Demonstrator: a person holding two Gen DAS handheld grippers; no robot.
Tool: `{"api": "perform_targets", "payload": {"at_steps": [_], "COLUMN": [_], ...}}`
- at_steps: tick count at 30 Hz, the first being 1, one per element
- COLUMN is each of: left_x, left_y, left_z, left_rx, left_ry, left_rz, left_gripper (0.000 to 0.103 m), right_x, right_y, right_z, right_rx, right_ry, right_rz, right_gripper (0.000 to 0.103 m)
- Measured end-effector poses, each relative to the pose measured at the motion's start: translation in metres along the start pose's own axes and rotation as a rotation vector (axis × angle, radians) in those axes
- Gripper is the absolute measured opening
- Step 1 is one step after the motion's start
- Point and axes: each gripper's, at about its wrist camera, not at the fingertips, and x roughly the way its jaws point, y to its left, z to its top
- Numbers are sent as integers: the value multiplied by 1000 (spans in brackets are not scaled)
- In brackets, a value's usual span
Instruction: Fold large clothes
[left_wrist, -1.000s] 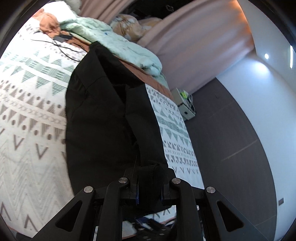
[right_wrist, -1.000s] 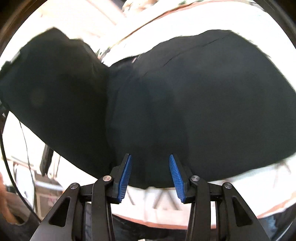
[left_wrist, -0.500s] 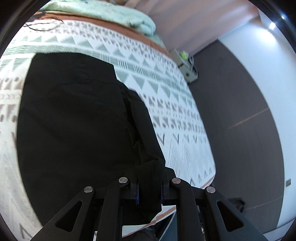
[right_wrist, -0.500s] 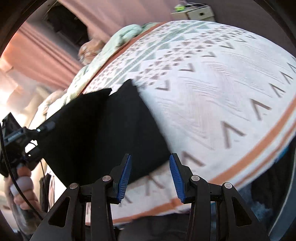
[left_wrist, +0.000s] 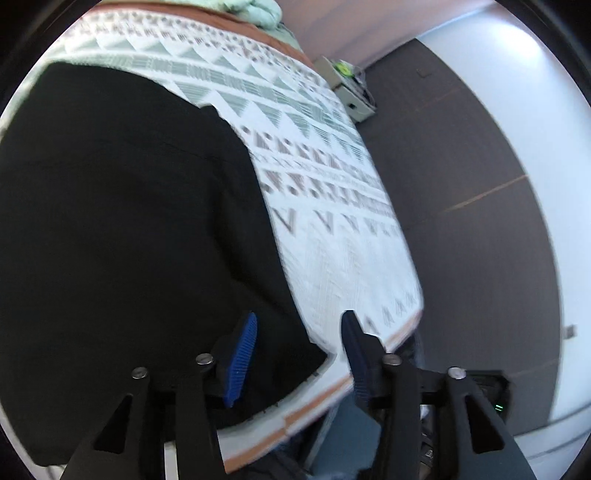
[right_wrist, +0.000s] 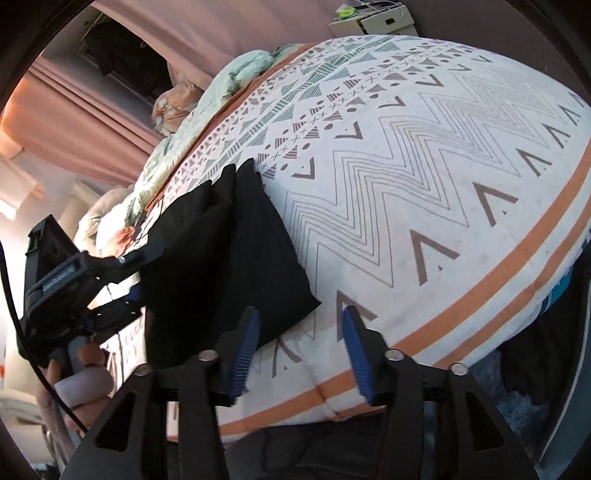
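A large black garment lies folded on the patterned bed cover, its near corner reaching the bed's front edge. My left gripper hovers over that corner with its jaws opening; the cloth lies under and between the blue pads, which do not press on it. In the right wrist view the same garment lies left of centre. My right gripper is opening above the bed cover, just beside the garment's corner, and holds nothing. A hand holds the left gripper at the garment's left side.
A mint green blanket and an orange pillow lie at the head of the bed, with pink curtains behind. A beige box stands on the dark floor past the bed. The bed's orange-striped edge runs near me.
My left gripper, shut on a black fold before, has come down to the bed and opened, leaving the cloth flat. The right gripper swung off the garment toward the bed's edge and opened wider.
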Motion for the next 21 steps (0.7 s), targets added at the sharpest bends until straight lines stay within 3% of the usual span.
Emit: {"api": "perform_targets", "payload": {"at_steps": [7,16,20,21], "left_x": [-40,-113,-136,-138], "left_y": [19,90,123,130], "left_z": [-9,-27,-43,-48], "left_rx": [-12,-112,-180,-195], "left_ry": [-74,-197,-236,-241], "left_rz": [64,214,270,287], "left_gripper": [55,55,55,55], "right_x": [18,68,84,85], "right_y": [24,70,83,86], "right_z": [-1,9,12,12], "right_rx": [-32,-101,-134,-147], "right_ry": [31,90,73,61], "right_rz": [48,87,38,23], "right_gripper": [57,59,58,54]}}
